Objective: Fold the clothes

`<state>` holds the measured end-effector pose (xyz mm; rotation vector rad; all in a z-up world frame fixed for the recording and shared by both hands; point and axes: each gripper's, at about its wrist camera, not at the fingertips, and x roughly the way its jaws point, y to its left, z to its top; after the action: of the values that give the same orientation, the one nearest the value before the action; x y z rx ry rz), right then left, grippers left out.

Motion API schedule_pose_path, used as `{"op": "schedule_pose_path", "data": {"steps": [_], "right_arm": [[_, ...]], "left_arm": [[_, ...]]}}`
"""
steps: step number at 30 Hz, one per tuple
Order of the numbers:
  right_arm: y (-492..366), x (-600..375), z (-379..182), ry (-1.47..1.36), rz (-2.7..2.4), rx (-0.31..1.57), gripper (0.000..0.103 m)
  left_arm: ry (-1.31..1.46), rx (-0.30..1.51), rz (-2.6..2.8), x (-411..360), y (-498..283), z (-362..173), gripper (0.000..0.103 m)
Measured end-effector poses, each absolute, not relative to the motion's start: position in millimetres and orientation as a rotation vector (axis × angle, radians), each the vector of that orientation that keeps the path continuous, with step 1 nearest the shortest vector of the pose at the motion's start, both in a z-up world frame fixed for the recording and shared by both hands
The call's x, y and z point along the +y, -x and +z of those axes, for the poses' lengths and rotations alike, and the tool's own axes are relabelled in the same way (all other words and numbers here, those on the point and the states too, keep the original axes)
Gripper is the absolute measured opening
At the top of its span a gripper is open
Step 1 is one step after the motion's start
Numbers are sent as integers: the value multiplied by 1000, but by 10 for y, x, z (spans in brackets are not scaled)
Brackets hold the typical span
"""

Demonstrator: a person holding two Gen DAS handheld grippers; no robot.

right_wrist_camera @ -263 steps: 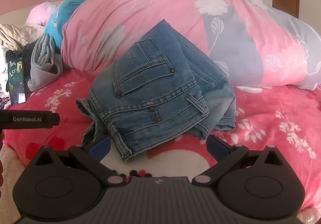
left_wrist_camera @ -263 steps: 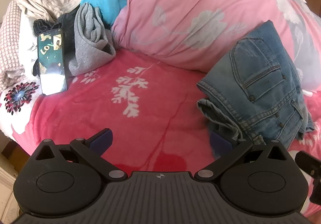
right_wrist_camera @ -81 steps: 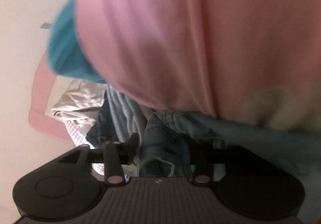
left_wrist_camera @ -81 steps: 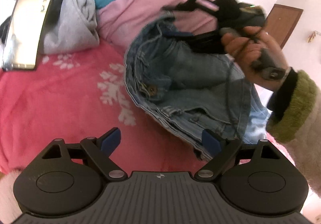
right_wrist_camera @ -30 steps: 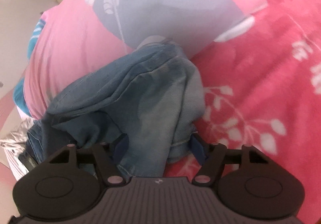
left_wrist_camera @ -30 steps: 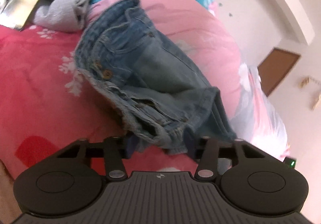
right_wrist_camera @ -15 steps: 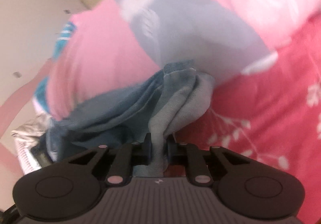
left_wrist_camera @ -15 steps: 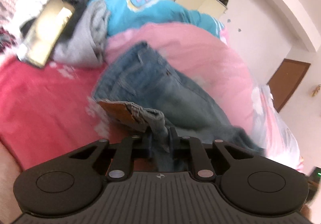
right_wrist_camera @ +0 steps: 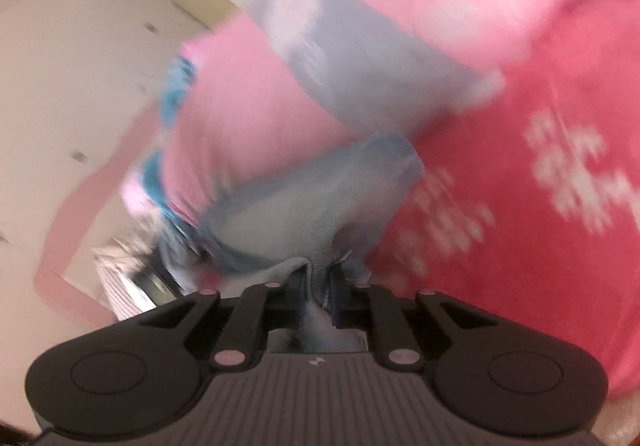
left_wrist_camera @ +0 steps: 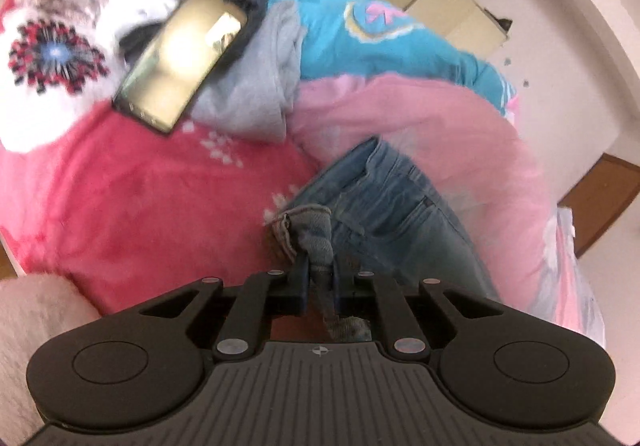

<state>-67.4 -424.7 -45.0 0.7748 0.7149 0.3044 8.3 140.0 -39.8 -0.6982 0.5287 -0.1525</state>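
A pair of blue jeans (left_wrist_camera: 384, 202) lies against a big pink quilt (left_wrist_camera: 424, 126) on the red flowered bedspread (left_wrist_camera: 140, 202). My left gripper (left_wrist_camera: 320, 266) is shut on a bunched edge of the jeans near the waistband, which stands up between its pads. In the blurred right wrist view my right gripper (right_wrist_camera: 318, 282) is shut on a pale fold of the jeans (right_wrist_camera: 312, 206), and the cloth stretches away from it toward the quilt (right_wrist_camera: 248, 94). How the rest of the garment lies is hidden by folds and blur.
A phone (left_wrist_camera: 180, 54) rests on a grey garment (left_wrist_camera: 256, 78) at the far left, beside a teal garment (left_wrist_camera: 372, 38) and a white pillow with a flower print (left_wrist_camera: 52, 54). A fluffy pale sleeve (left_wrist_camera: 36, 326) shows at lower left. Brown door (left_wrist_camera: 600, 202) at right.
Both grippers closed on the jeans and pulled back and up with the cloth. In the left view the phone and clothes pile came into sight; the right view grew blurred.
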Motion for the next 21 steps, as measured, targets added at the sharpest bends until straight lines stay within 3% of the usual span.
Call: {"op": "schedule_pose_path", "data": {"steps": [1,3,5,6,7,8,15,18,21], "right_arm": [[654,-4290,-594,-786,267,758,22],[668,-4413,-784,-840,201,809,23],[739,-4533,-834,-848,143,826,24],[791,-4585,-812,-828,128,833,32],[850,-4632,-775,-805,104,843,47],[904,-4674,-723,-766,67,859,50],[750,-4519,57,-434,-34,725,51],[328,-4053,373,-330,138,628,63],[-223,-3339,517,-201,354,600,65]], "left_arm": [[684,540,-154,1378,-83,-416,11],[657,564,-165,1346,-84,-447,12],[655,587,-182,1338,-79,-500,21],[658,602,-196,1337,-82,-532,34],[660,611,-203,1331,-85,-563,44],[662,617,-206,1321,-87,-593,47],[667,610,-207,1257,-124,-694,53],[651,617,-199,1255,-119,-711,53],[625,635,-190,1246,-101,-748,53]]}}
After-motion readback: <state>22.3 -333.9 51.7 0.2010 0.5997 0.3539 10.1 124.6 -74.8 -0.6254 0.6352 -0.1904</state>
